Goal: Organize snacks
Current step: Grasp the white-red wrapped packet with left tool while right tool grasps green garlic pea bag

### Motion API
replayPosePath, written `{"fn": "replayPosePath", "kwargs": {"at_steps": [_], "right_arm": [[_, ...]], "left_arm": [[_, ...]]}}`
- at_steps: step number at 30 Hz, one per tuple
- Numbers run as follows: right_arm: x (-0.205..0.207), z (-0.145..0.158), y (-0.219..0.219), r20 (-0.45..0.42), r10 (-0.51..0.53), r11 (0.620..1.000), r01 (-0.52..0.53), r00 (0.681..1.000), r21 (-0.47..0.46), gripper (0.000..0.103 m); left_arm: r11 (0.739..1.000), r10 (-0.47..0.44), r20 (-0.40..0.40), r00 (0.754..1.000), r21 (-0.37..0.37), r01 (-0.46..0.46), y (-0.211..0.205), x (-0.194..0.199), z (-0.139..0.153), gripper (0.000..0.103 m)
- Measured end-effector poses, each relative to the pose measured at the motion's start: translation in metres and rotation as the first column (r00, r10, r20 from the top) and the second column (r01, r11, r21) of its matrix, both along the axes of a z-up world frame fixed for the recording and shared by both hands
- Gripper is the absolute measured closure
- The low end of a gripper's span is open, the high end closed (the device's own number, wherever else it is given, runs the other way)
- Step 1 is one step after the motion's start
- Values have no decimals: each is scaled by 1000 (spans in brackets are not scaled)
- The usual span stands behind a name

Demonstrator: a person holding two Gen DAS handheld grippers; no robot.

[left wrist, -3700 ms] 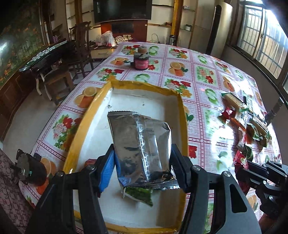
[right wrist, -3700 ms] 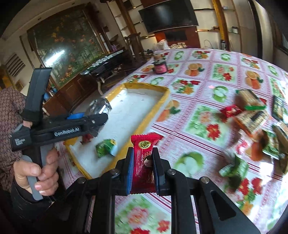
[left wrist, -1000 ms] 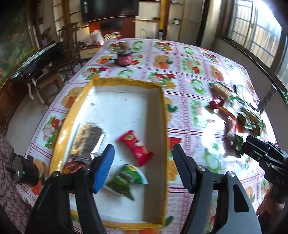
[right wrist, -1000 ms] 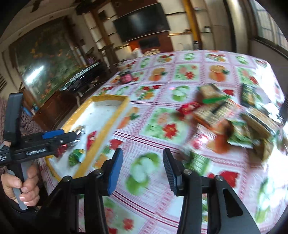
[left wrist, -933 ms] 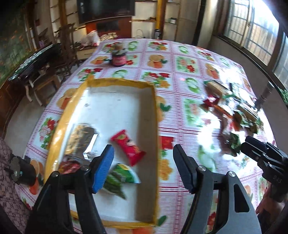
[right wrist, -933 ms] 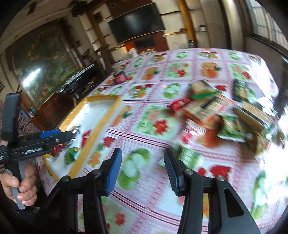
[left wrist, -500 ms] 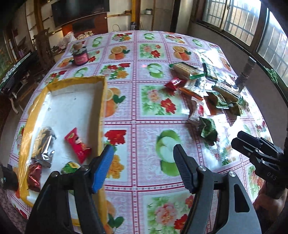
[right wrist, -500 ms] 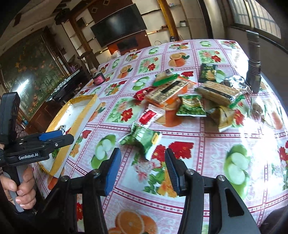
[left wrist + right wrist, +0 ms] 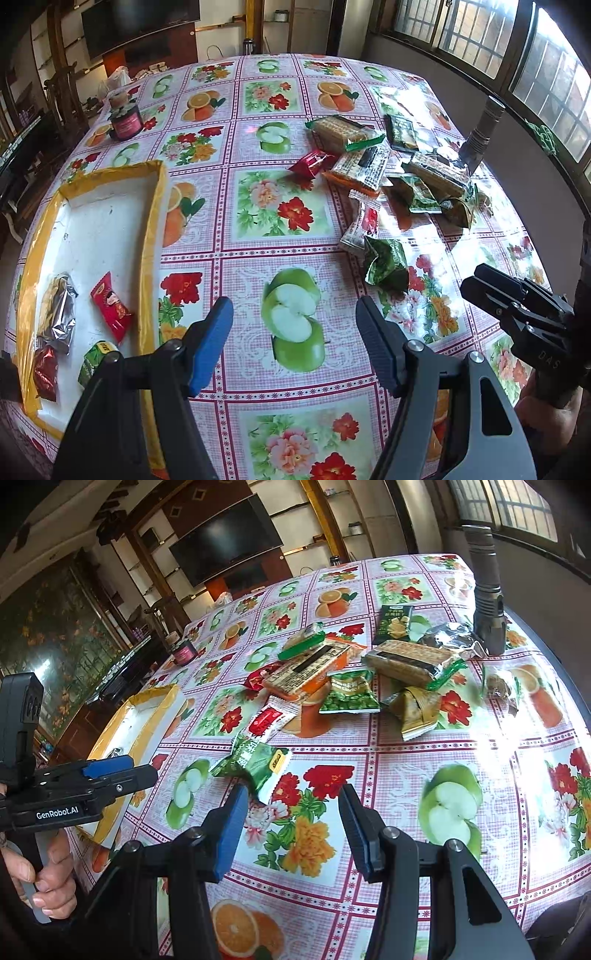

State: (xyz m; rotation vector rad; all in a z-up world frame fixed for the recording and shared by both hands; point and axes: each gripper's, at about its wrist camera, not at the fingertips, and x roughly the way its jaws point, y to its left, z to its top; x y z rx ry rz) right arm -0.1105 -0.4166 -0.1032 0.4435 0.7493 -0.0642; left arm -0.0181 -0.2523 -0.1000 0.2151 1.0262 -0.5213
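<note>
A yellow-rimmed white tray (image 9: 155, 206) lies at the table's left and holds a silver packet (image 9: 59, 314), a red snack (image 9: 110, 306) and a green snack (image 9: 94, 360). It also shows in the right wrist view (image 9: 155, 698). A heap of snack packets (image 9: 373, 162) lies at the right. A green packet (image 9: 255, 760) lies nearest, just ahead of my right gripper (image 9: 291, 812), which is open and empty. My left gripper (image 9: 295, 332) is open and empty over the tablecloth, right of the tray.
A dark jar (image 9: 125, 122) stands at the far left of the table. A grey flashlight (image 9: 487, 590) stands upright at the right edge. The fruit-print tablecloth (image 9: 288, 317) covers the table. Chairs and a TV are beyond.
Both grippers let go of their snacks into the tray and opened. Both have swung right, away from the tray toward the snack heap.
</note>
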Motion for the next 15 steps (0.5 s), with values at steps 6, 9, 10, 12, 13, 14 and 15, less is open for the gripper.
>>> {"fn": "replayPosePath", "kwargs": {"at_steps": [6, 9, 10, 12, 13, 14, 15], "right_arm": [[-4, 0, -6, 0, -14, 1000, 14, 1000, 3, 52], [-4, 2, -8, 2, -21, 1000, 21, 1000, 1, 52], [-3, 2, -9, 3, -23, 1000, 23, 1000, 0, 52], [-2, 4, -11, 4, -25, 1000, 25, 1000, -1, 52], [-1, 5, -11, 6, -26, 1000, 26, 1000, -3, 52], [0, 6, -11, 7, -26, 1000, 26, 1000, -6, 52], [1, 7, -12, 8, -25, 1000, 25, 1000, -7, 52]], "left_arm": [[1000, -2, -5, 1000, -1, 2, -7, 6, 0, 33], [1000, -6, -9, 1000, 2, 6, -12, 10, -1, 33], [1000, -7, -12, 1000, 2, 7, -14, 11, -1, 33], [1000, -10, -17, 1000, -4, 10, -18, 15, -1, 33], [1000, -13, -19, 1000, -4, 13, -21, 17, -1, 33], [1000, -14, -20, 1000, -4, 14, -24, 18, -1, 33], [1000, -18, -23, 1000, -5, 18, -27, 21, -1, 33]]}}
